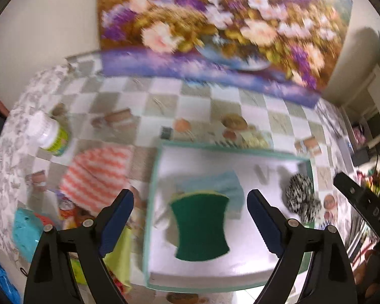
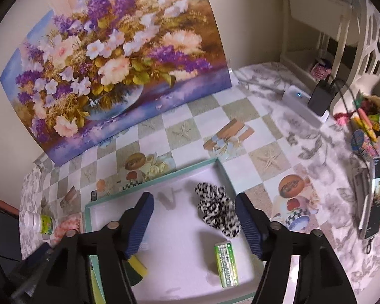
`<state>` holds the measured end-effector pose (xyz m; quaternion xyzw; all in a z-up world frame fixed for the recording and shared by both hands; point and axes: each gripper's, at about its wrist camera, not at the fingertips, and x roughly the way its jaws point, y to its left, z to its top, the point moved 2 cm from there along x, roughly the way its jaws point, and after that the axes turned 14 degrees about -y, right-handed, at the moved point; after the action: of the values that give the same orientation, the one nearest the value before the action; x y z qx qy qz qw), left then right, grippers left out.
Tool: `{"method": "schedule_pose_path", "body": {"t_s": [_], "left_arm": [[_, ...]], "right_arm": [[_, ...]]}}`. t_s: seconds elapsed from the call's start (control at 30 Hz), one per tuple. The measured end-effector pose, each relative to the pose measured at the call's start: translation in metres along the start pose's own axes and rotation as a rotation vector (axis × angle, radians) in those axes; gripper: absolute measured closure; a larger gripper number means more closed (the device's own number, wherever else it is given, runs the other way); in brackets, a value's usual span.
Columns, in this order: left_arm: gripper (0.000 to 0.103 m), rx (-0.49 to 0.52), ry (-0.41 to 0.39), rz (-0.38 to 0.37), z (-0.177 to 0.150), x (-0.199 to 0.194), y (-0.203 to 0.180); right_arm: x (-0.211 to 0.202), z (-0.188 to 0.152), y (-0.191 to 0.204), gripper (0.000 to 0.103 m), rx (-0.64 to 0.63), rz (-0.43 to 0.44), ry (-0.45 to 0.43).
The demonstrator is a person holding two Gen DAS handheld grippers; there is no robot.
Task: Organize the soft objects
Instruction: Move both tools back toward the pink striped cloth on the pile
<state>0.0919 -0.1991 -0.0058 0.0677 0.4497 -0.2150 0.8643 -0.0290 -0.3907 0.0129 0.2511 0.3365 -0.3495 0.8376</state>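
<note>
Shallow white box with a teal rim (image 1: 153, 177) on the checkered tabletop (image 1: 190, 101). Inside it lie a green-and-yellow scouring sponge (image 1: 200, 225), a pale blue cloth (image 1: 215, 185) behind the sponge, and a black-and-white spotted scrunchie (image 2: 216, 209). The left hand-held gripper (image 1: 190, 202) and the right hand-held gripper (image 2: 193, 210) both hang over the box, jaws spread wide, holding nothing.
</note>
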Motion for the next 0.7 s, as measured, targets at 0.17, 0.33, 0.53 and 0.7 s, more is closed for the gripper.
{"method": "schedule_pose_path", "body": {"t_s": [0.17,0.33,0.53,0.7], "left_arm": [[0.012,-0.016,-0.052,0.049,0.014,-0.012,0.033],[0.012,-0.074,-0.086,0.133,0.026,-0.019,0.082],[0.012,-0.141,-0.111,0.282,0.031,-0.025,0.150],[0.012,-0.206,-0.111,0.348,0.030,-0.029,0.198]], "right_arm": [[-0.014,0.006,0.002,0.021,-0.022,-0.010,-0.037],[-0.023,0.009,0.007,0.004,-0.054,-0.024,-0.064],[-0.023,0.005,0.023,0.002,-0.093,-0.023,-0.059],[-0.021,-0.001,0.049,0.002,-0.131,-0.005,-0.054]]}}
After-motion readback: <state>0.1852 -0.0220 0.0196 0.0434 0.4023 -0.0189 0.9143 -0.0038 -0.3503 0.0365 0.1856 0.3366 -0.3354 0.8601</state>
